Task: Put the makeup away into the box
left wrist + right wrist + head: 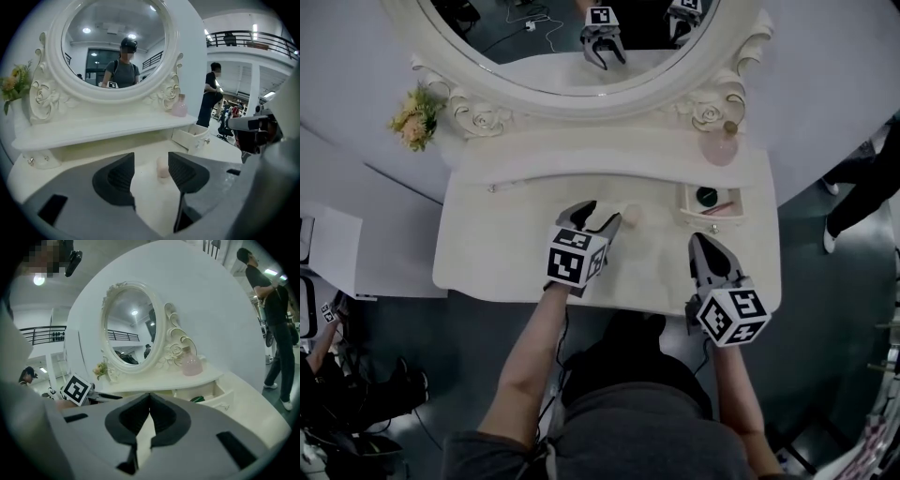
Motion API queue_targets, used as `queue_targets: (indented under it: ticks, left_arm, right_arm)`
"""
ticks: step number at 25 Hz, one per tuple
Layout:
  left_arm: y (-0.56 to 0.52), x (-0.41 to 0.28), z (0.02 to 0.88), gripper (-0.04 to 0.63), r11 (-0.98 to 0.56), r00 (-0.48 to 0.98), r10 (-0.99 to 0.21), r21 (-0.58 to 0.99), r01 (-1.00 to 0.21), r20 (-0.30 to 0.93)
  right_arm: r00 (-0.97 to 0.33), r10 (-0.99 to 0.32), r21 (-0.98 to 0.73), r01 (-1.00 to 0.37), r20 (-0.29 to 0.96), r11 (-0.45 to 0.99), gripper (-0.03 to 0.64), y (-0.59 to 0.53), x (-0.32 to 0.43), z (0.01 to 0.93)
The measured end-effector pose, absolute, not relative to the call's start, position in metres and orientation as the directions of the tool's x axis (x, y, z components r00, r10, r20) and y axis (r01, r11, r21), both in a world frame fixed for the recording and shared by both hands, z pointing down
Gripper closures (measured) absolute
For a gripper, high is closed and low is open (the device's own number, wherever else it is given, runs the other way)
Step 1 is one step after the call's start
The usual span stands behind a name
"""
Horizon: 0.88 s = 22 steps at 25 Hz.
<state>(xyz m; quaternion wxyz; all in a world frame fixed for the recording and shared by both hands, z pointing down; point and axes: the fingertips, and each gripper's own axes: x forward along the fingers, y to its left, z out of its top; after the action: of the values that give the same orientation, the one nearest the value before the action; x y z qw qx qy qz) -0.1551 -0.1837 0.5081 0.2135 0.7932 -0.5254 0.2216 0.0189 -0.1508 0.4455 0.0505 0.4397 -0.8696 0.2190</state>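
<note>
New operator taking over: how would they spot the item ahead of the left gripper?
On the white vanity table under the oval mirror, look just beyond the left gripper. A small pale pink stub stands alone on its top, unlike the larger pink bottle on the shelf and the makeup in the open drawer.

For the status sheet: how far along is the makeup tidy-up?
Done: a dark round item and a pink stick lie in the open box. In hand: nothing; left gripper open, facing a pale piece on the table, right gripper shut, empty. Left: that piece.
</note>
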Motion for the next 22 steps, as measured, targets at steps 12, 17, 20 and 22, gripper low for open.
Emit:
queue_targets:
  ticks: [12, 17, 20, 22]
  left_arm:
    - [-0.181, -0.125, 0.547, 0.366, -0.349, 0.390, -0.687, 0.193, -0.917, 0.613]
    - [-0.188, -0.114, 0.567, 0.367, -0.342, 0.378, -0.654, 0.190, -0.920, 0.655]
    - [-0.193, -0.110, 0.574, 0.367, -0.337, 0.360, -0.642, 0.172, -0.926, 0.678]
    - [-0.196, -0.109, 0.578, 0.367, -0.333, 0.343, -0.637, 0.155, -0.930, 0.691]
  right_arm:
    - [-0.593, -0.748, -0.331, -0.799, 0.298, 0.501, 0.612, -0.145, 0.019, 0.450]
    - [-0.571, -0.762, -0.330, -0.814, 0.305, 0.478, 0.612, -0.145, 0.028, 0.451]
    - [-0.557, -0.772, -0.331, -0.823, 0.306, 0.462, 0.612, -0.146, 0.035, 0.452]
    - [-0.548, -0.778, -0.332, -0.828, 0.307, 0.453, 0.612, -0.147, 0.040, 0.452]
